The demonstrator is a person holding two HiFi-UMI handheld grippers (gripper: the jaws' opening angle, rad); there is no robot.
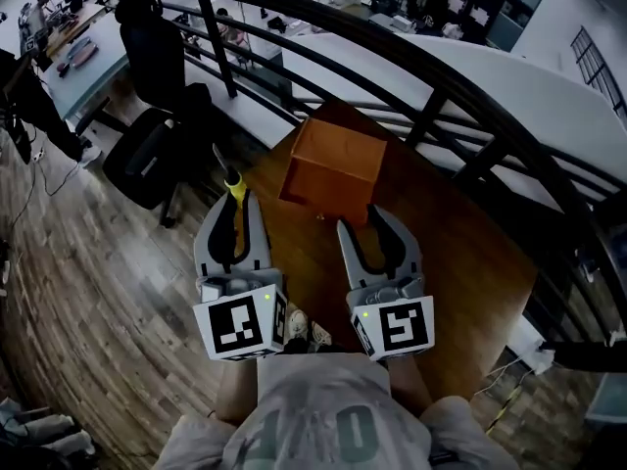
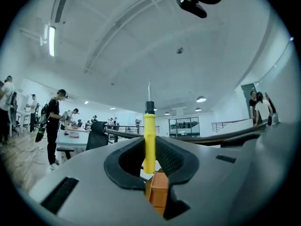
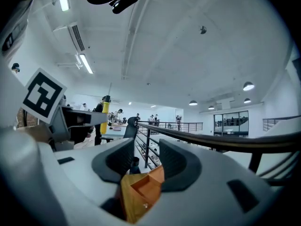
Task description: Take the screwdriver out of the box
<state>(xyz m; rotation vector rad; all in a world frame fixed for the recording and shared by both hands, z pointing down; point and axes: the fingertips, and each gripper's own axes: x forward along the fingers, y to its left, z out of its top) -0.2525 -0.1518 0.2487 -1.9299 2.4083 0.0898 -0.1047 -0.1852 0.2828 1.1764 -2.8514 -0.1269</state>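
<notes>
Floorboards (image 1: 88, 292) fill the left of the head view, with a black office chair (image 1: 147, 155) standing on them. Just right of the chair, the left gripper (image 1: 235, 199) points forward and level, its jaws closed tight on the yellow handle of the screwdriver (image 1: 235, 186). In the left gripper view the handle stands upright between the pads, and the thin metal shaft rises above it. The screwdriver is out of the box (image 1: 333, 169). It is held in the air just left of the box and apart from it, over the near left edge of the brown table (image 1: 460, 262). The orange box sits on the table ahead of both grippers. To its right, the right gripper (image 1: 361, 216) points level at the box's near side. Its jaws are apart and grip nothing, and its own view shows the box low beyond them. A black railing (image 1: 441, 96) curves behind the table.
</notes>
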